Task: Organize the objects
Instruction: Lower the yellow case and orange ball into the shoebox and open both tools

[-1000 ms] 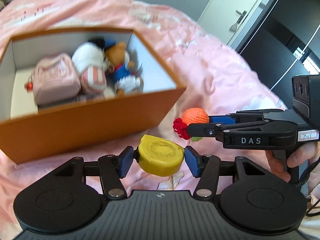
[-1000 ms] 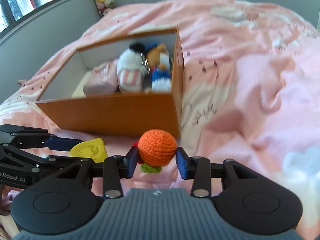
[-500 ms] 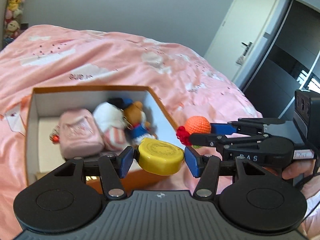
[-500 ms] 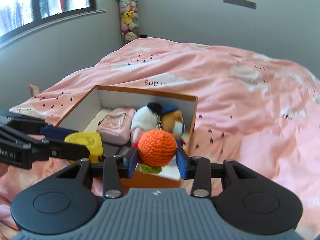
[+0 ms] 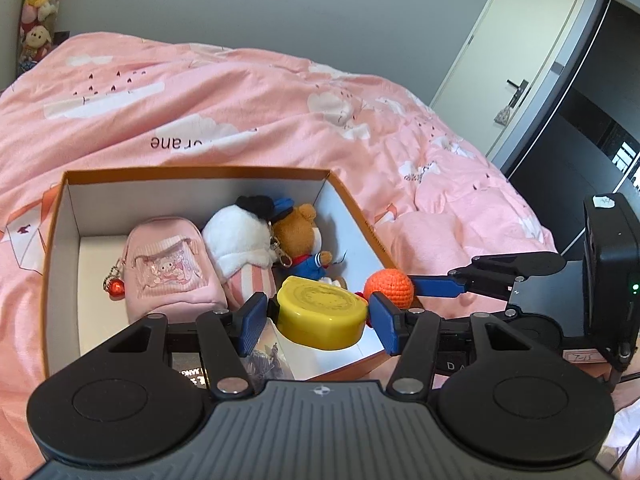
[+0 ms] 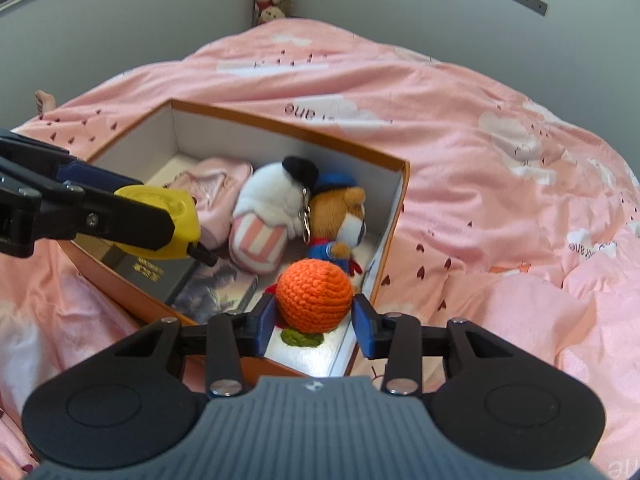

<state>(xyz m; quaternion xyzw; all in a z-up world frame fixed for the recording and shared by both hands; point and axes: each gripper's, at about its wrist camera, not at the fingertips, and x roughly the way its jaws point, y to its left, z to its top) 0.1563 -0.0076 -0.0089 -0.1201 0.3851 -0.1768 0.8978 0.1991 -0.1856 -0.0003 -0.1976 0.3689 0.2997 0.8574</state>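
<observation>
- On the pink duvet (image 5: 248,92) we read the upside-down letters "ane", the tail of a longer word, printed on a white cloud; it appears again in the right wrist view.
- On the right hand-held gripper (image 5: 390,300) we make out "D" and part of an "A".
- On the dark book (image 5: 192,374) in the box we read "JANG", upside down.

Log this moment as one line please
left gripper: holds yellow case | right gripper: holds orange crochet ball | both over orange box
</observation>
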